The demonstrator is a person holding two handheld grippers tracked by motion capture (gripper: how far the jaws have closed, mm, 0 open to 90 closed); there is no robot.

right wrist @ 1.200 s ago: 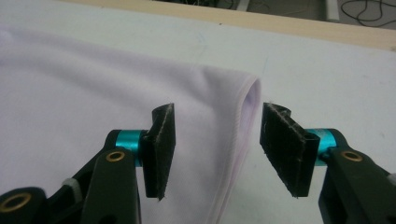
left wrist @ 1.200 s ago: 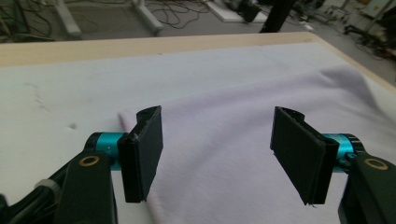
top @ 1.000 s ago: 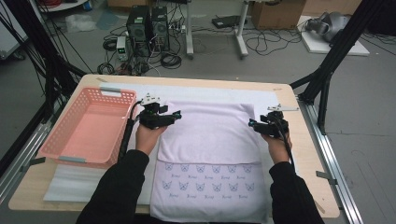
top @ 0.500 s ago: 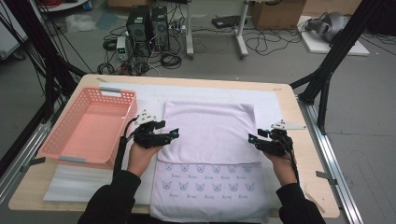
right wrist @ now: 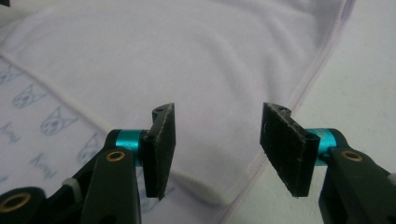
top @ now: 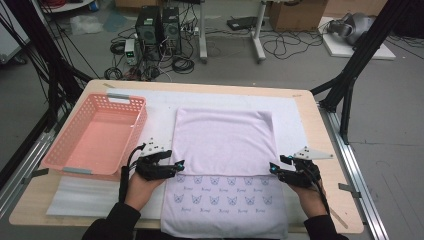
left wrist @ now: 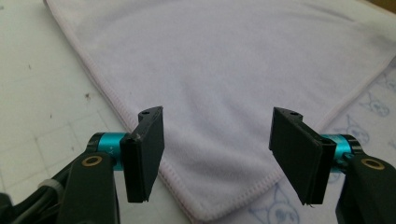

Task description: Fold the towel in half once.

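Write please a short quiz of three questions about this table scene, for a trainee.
1. True or false: the towel lies inside the pink basket.
2. On which side of the towel is the basket in the high view?
3. Are the left gripper and right gripper closed on the folded edge?

Key:
1. False; it lies flat on the table.
2. The left side.
3. No; both stand open at its two near corners.

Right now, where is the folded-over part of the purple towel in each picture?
High view: the folded flap lies mid-table, its near edge between the two grippers.
Left gripper view: the flap's corner sits low, between the open jaws.
Right gripper view: its other corner sits low, between the open jaws.
Shared landmark: the cat-face print beside the flap's edge.
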